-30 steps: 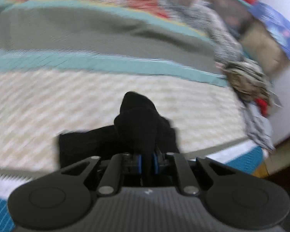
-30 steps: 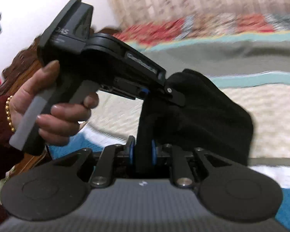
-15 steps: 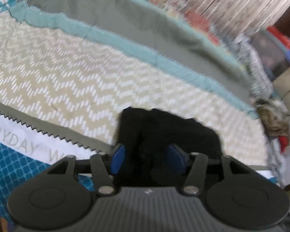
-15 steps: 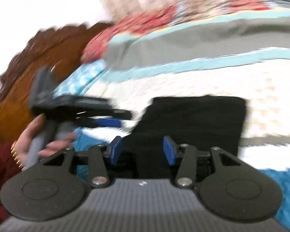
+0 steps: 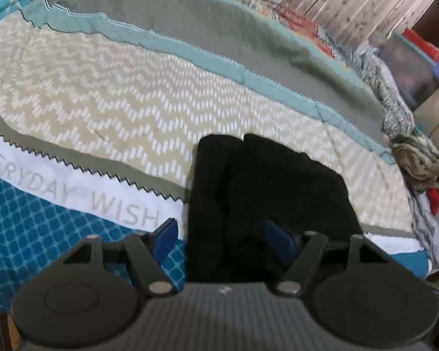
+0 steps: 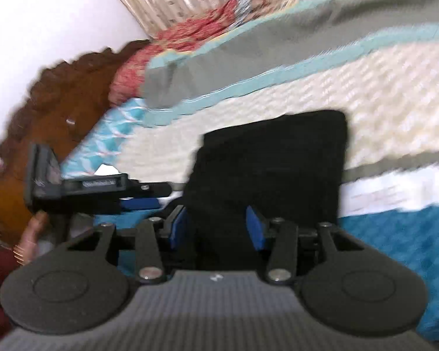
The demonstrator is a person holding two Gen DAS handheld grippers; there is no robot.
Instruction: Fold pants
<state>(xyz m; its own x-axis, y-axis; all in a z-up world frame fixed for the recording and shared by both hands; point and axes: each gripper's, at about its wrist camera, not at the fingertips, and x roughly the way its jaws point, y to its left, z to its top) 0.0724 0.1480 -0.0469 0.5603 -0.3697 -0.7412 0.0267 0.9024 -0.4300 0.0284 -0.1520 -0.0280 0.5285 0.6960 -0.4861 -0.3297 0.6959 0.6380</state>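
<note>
Black pants [image 5: 266, 193] lie folded on the zigzag bedspread [image 5: 102, 102] nr the bed's edge. Left gripper [image 5: 222, 238] opening, right gripper [image 6: 216, 228] closing slightly; both pads clear of cloth, prob. letting the fold settle.

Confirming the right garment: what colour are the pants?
Plain black pants; clearest in the left wrist view.

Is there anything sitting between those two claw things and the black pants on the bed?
Nothing visible. The black pants lie folded on the bedspread, their near edge between the blue pads of both the left gripper and the right gripper. The left's jaws are opening, the right's closing; neither presses the cloth.
</note>
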